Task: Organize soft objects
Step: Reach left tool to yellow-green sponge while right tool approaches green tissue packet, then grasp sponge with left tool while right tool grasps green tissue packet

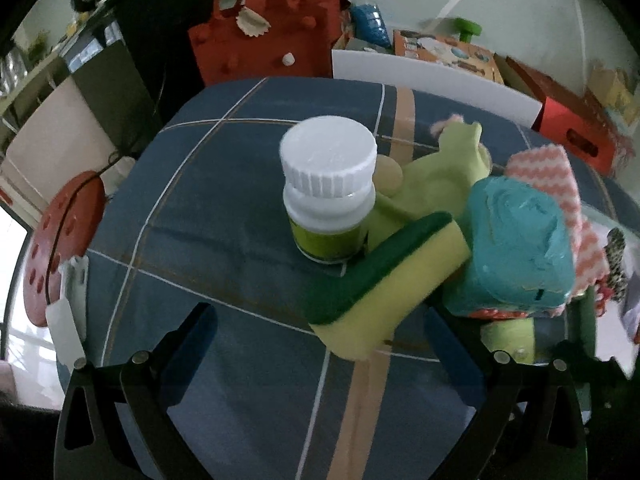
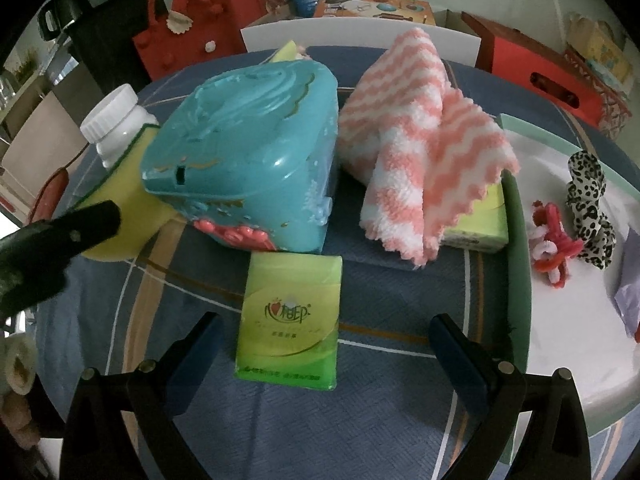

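A yellow sponge with a green scrub side lies on the blue plaid cloth, just ahead of my open left gripper; it also shows in the right wrist view. A green plush toy lies behind it. A pink-and-white zigzag towel is draped over a green tissue pack. Another green tissue pack lies flat between the fingers of my open right gripper. The left gripper's finger shows at the left of the right wrist view.
A white-capped bottle and a teal plastic box stand mid-table. A white tray at right holds a leopard scrunchie and a red hair tie. A red bag and boxes sit behind the table.
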{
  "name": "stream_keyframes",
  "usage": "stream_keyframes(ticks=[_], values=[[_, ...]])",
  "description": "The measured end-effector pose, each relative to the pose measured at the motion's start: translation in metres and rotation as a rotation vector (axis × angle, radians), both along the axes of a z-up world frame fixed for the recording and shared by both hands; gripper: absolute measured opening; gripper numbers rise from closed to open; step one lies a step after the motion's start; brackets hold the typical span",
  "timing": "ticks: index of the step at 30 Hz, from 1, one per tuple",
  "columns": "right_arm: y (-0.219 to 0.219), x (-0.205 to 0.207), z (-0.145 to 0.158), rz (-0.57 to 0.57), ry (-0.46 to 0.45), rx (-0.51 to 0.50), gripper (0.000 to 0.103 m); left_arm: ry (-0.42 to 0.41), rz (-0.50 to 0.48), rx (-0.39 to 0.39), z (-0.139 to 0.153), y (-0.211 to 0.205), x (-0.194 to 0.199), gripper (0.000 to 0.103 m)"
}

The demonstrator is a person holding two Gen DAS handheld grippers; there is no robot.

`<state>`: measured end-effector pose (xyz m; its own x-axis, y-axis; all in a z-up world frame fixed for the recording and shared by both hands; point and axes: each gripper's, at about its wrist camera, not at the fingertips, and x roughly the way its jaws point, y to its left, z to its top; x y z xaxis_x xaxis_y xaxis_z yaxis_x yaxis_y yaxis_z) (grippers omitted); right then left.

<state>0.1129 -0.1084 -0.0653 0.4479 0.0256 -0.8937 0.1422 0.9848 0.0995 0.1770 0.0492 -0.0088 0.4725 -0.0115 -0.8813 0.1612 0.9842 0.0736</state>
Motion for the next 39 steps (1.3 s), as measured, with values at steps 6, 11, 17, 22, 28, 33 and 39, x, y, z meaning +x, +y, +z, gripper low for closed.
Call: stream_keyframes(ticks=[6, 11, 17, 22, 28, 33, 39], values=[[-0.007, 0.000, 0.001, 0.003, -0.005, 0.017, 0.103, -0.022, -0.066, 0.048, -0.004, -0.012, 0.002, 0.103], [-0.008, 0.000, 0.001, 0.012, -0.011, 0.024, 0.098, -0.026, -0.094, 0.037, -0.005, -0.016, 0.003, 0.101], [-0.001, -0.002, 0.001, 0.027, -0.015, 0.035, 0.085, 0.003, -0.137, 0.012, -0.008, -0.023, 0.001, 0.067], [0.006, -0.004, 0.001, 0.043, -0.020, 0.049, 0.068, 0.013, -0.152, 0.017, -0.009, -0.024, -0.004, 0.050], [0.006, -0.007, 0.000, 0.049, -0.019, 0.081, 0.050, 0.017, -0.137, -0.023, -0.006, -0.019, -0.009, 0.045], [-0.001, -0.011, 0.006, 0.044, -0.021, 0.117, 0.050, 0.001, -0.132, -0.044, 0.001, -0.016, -0.013, 0.044], [-0.008, -0.017, 0.016, 0.033, -0.039, 0.131, 0.050, -0.035, -0.118, -0.069, 0.012, -0.010, -0.016, 0.043]])
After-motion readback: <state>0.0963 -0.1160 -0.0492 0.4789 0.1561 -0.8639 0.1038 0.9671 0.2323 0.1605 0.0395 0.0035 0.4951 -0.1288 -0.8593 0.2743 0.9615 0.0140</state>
